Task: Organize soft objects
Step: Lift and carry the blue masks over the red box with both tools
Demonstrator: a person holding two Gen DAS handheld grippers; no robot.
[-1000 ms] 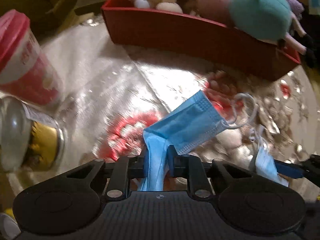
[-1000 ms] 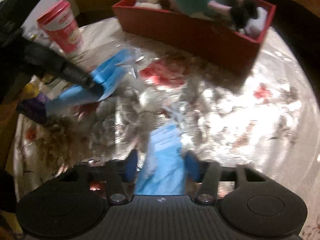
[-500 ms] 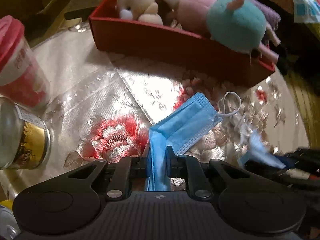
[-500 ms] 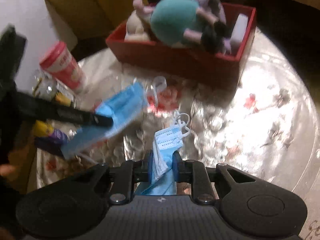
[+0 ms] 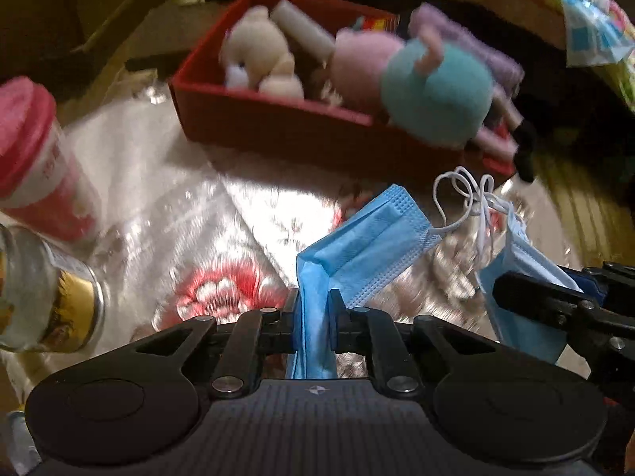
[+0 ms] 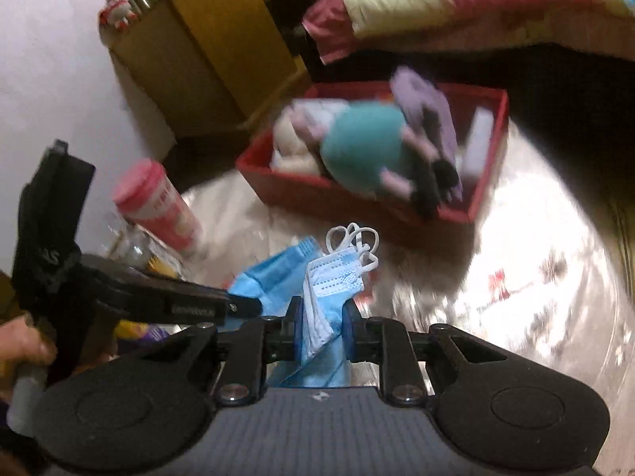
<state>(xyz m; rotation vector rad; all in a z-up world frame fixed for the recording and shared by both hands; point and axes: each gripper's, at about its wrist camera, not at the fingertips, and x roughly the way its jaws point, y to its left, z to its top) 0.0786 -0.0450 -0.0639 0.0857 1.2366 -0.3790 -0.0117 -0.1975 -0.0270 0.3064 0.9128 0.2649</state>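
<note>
Left wrist view looking steeply down, close above the tablecloth (image 5: 166,182), right wrist view tilting shallower, both sharing the red box (image 5: 285,127) at the tabletop's far edge.

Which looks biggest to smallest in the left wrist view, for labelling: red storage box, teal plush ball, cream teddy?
1. red storage box
2. teal plush ball
3. cream teddy, though it sits farther back, so its true size is unsure.

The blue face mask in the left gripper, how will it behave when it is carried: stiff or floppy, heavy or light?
Probably floppy: the blue face mask bends sharply where the left gripper pinches it. Likely very light, since its free end stands out unsupported. Its white ear loop dangles near the other mask and may snag.
</note>
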